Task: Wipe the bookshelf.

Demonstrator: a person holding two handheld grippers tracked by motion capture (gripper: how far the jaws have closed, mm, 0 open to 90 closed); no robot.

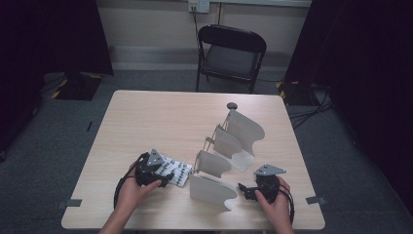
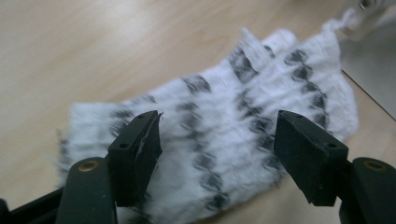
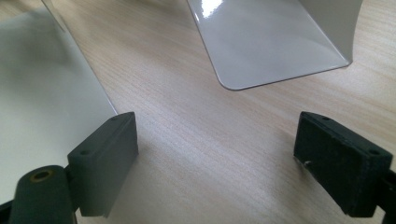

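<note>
Cloth (image 2: 219, 140), white with dark patterned bands, lies flat on the bench (image 1: 160, 117) directly under the left gripper (image 2: 217, 140), whose jaws stand released above it. Right gripper (image 3: 217, 158) jaws gape over bare wood, white curved panels (image 3: 275, 42) just ahead.

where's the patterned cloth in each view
High view: cloth lies lower left of centre, beside the left claw.
Left gripper view: cloth spreads across the middle, under the open jaws.
Right gripper view: not in it.
Shared landmark: white curved rack.
</note>
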